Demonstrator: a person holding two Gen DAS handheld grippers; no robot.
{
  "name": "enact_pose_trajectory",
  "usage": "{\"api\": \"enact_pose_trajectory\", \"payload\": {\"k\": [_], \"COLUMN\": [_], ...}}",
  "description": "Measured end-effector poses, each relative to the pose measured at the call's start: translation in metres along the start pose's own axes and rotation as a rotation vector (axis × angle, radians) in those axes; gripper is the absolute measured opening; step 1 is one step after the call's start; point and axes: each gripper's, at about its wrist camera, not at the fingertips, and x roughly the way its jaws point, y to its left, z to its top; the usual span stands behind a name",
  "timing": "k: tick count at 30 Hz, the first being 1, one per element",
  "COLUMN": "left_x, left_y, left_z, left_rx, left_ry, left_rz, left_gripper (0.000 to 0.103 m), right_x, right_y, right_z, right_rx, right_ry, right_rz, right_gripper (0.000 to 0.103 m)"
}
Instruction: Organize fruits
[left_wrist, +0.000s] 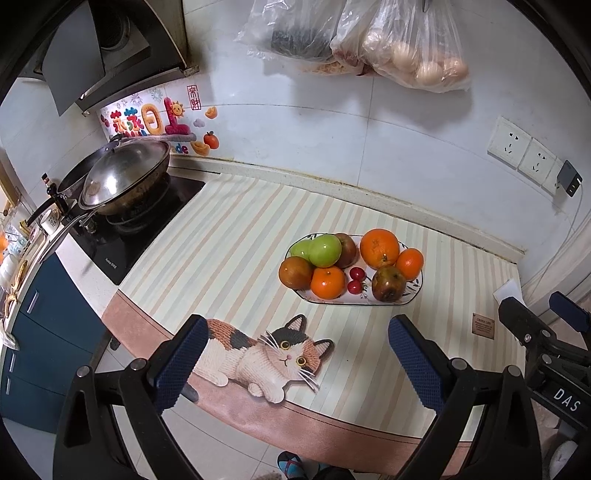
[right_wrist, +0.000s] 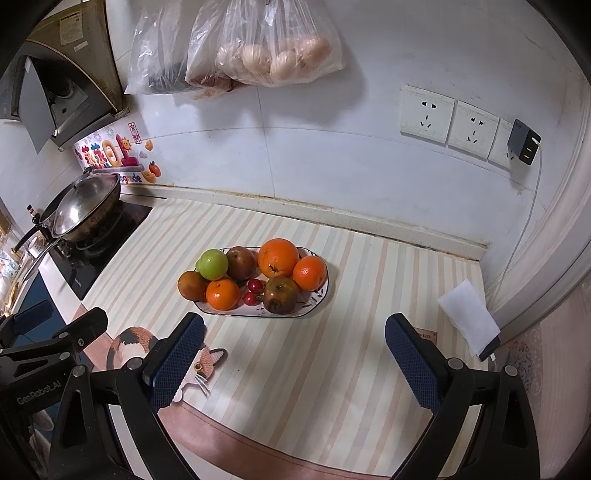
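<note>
A white patterned plate (left_wrist: 413, 293) (right_wrist: 314, 308) sits on the striped counter mat, piled with fruit: a big orange (left_wrist: 379, 248) (right_wrist: 277, 257), smaller oranges (left_wrist: 327, 282) (right_wrist: 222, 294), green apples (left_wrist: 325, 250) (right_wrist: 213, 264), dark brownish-red fruits (left_wrist: 388, 283) (right_wrist: 280, 294) and two cherries (left_wrist: 356, 279) (right_wrist: 253, 291). My left gripper (left_wrist: 298, 363) hovers open over the mat's cat picture, short of the plate, holding nothing. Over the mat in front of the plate my right gripper (right_wrist: 294, 363) is open and empty too. Each gripper shows at the edge of the other's view.
A lidded wok (left_wrist: 123, 177) (right_wrist: 86, 208) stands on the black hob at the left. Plastic bags of food (left_wrist: 369, 40) (right_wrist: 258, 48) hang on the tiled wall. Wall sockets with a charger (right_wrist: 523, 142) are on the right, and a white paper (right_wrist: 469, 317) lies beside the mat.
</note>
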Motion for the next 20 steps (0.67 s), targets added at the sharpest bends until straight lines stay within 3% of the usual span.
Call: {"api": "enact_pose_trajectory", "payload": {"k": [20], "left_x": [-0.0092], "left_y": [0.0007], "left_z": [-0.0003], "left_rx": [-0.013], "left_ry": [-0.008], "left_rz": [0.001], "left_gripper": [0.100], "right_x": [-0.0046], "right_y": [-0.0004], "right_z": [0.0010], "right_rx": [-0.003], "right_ry": [0.002], "right_rz": [0.010], "right_gripper": [0.100]}}
